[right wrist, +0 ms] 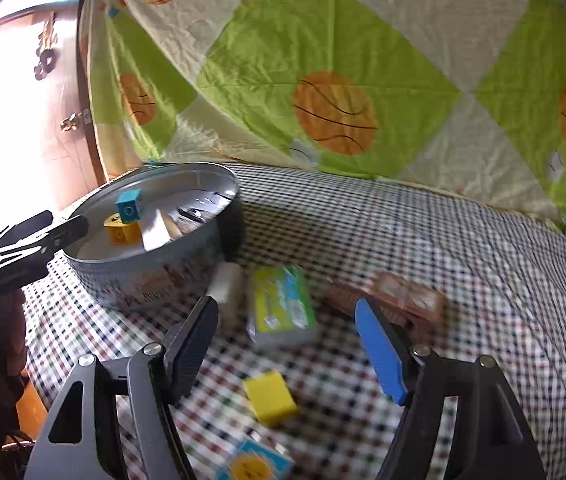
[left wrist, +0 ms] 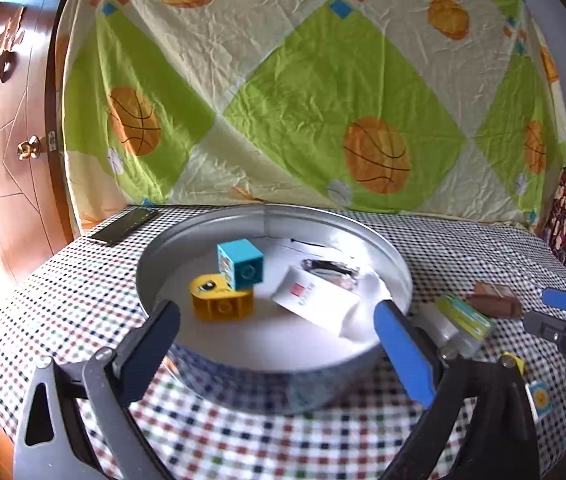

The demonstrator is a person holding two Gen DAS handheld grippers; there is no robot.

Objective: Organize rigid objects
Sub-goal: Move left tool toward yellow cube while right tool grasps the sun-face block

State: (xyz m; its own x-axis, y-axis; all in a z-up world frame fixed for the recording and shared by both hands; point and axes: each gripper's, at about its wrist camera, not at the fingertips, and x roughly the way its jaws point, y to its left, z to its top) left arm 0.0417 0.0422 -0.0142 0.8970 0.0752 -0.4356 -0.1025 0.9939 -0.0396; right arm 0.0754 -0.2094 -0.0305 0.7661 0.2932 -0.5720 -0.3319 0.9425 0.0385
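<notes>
- The left tongs (left wrist: 279,320) stand wide open over the near rim of the round tin (left wrist: 363,364), with nothing between them.
- In the tin, a blue block (left wrist: 241,264) sits tilted on a yellow block (left wrist: 221,304); a white card (left wrist: 319,306) lies just right of them.
- The right tongs (right wrist: 287,328) are open too, gripping nothing, above the checked surface (right wrist: 463,240) to the right of the tin.
- A green box (right wrist: 283,304) lies on the surface between and just beyond the two fingers, apart from both.
- A pale cylinder (right wrist: 229,288), blurred, lies beside the box, near the black finger (right wrist: 193,344).
- A brown thing (right wrist: 399,300), perhaps a toy car, lies just behind the blue finger (right wrist: 379,352).
- A yellow brick (right wrist: 271,398) lies nearer the camera, between the fingers.
</notes>
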